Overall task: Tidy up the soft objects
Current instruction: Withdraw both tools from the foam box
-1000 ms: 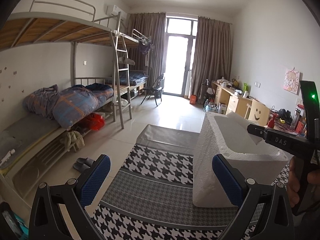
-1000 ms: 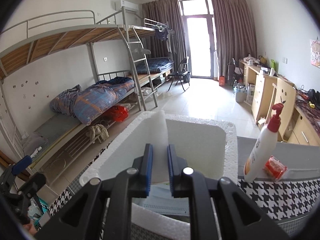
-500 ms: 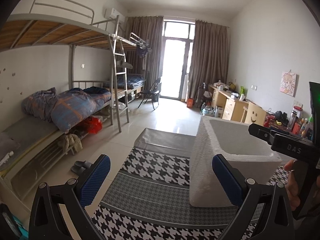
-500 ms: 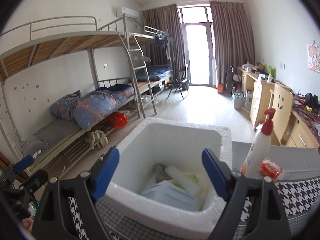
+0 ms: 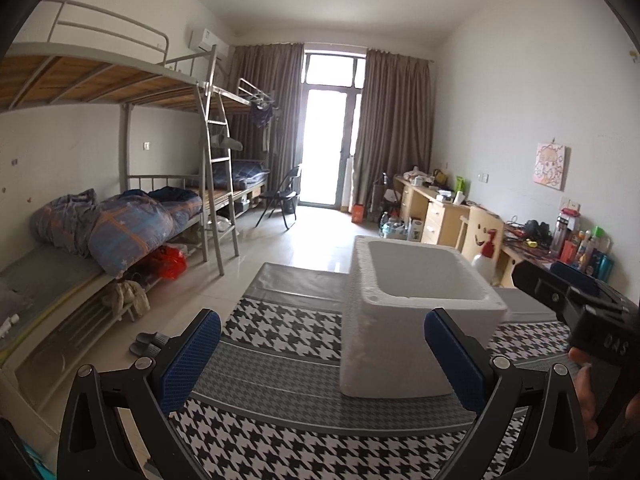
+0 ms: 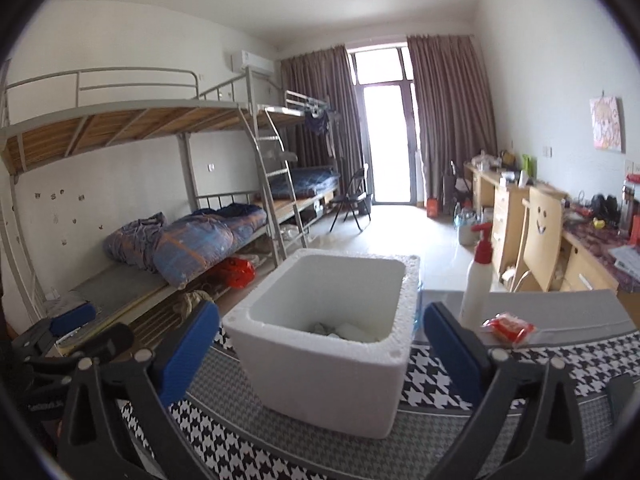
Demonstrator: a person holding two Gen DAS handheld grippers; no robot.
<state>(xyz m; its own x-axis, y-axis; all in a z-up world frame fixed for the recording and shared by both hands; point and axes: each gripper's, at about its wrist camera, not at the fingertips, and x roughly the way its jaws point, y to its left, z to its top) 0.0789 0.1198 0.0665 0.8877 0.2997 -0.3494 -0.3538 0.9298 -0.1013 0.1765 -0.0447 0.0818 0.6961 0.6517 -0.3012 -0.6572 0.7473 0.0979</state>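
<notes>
1. Since a second ago the right gripper [image 6: 320, 344] has let go of the white soft piece it pinched over the foam box [image 6: 332, 344] and drawn back; its jaws now stand spread wide with nothing between them.
2. Left gripper [image 5: 320, 360] is likewise spread and empty, hovering over the houndstooth cloth [image 5: 280, 440] just left of the box.
3. Soft items [image 6: 344, 330] lie at the box bottom (pale, mostly hidden by the near wall), so that drop looks done.
4. Left outside, as far as I can judge: a red packet [image 6: 508, 328] beside the pump bottle [image 6: 476, 284], right of the box.
5. That packet lies flat, long axis running left-right, tilted slightly.
</notes>
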